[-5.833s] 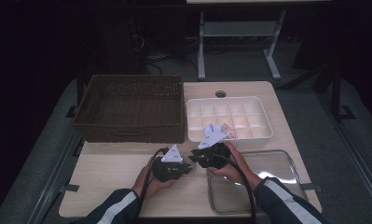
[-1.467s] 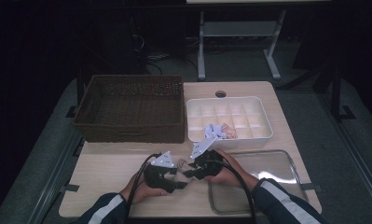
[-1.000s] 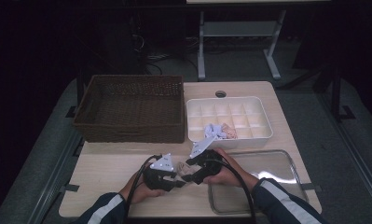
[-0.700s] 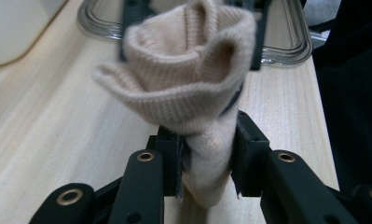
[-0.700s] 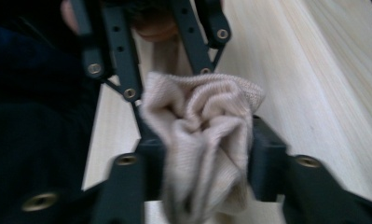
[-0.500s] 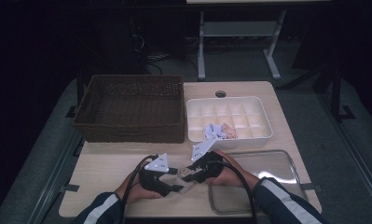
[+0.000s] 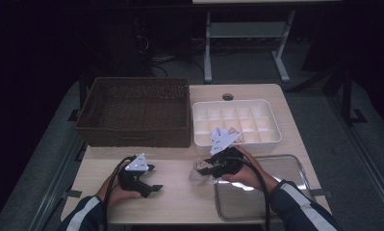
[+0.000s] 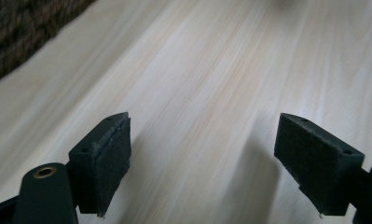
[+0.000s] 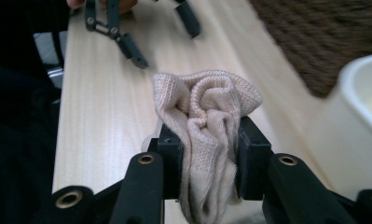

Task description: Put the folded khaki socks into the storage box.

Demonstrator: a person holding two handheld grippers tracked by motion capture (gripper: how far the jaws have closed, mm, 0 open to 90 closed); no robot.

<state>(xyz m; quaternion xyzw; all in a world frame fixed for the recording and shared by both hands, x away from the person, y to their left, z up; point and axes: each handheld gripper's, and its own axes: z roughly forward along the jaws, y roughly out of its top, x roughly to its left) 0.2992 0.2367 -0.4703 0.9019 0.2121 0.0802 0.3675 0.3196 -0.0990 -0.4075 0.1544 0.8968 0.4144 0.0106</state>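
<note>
The right gripper holds a bunched beige sock, its fingers pressed against both sides of the cloth after just closing. The sock hangs just above the bench, near its middle, left of the metal tray and nearer than the white compartment box. The left gripper is at the near left, well apart from the sock; its fingers have just opened wide with only bare bench between them. The wicker basket stands at the far left.

l tool open, r tool clamped
</note>
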